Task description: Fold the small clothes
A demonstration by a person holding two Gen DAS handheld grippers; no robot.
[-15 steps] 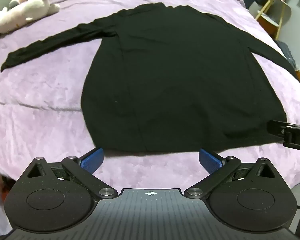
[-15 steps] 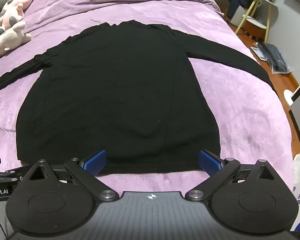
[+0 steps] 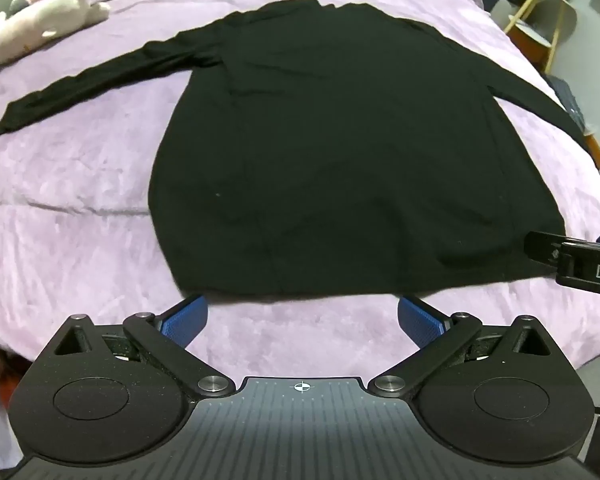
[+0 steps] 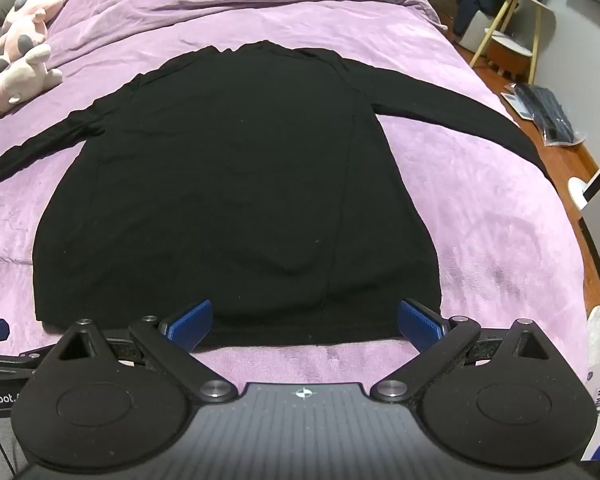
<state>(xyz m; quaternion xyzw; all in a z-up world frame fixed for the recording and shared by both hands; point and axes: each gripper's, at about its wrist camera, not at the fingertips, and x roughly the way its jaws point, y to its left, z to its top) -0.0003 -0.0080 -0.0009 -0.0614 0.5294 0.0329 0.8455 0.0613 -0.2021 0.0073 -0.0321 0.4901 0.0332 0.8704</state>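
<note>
A black long-sleeved top (image 3: 332,152) lies flat on the purple bedspread (image 3: 72,208), hem towards me, both sleeves spread out sideways. It also shows in the right wrist view (image 4: 228,184). My left gripper (image 3: 302,318) is open and empty, just short of the hem's left half. My right gripper (image 4: 304,322) is open and empty, its blue pads (image 4: 190,322) over the hem's right half. The right gripper's side shows in the left wrist view (image 3: 572,260), at the hem's right corner.
Plush toys (image 3: 40,24) lie at the bed's far left, also seen in the right wrist view (image 4: 16,56). A small wooden side table (image 4: 512,28) and a dark keyboard (image 4: 548,116) on the wooden floor are to the right of the bed.
Both grippers have edged slightly forward towards the hem. The top has not moved.
</note>
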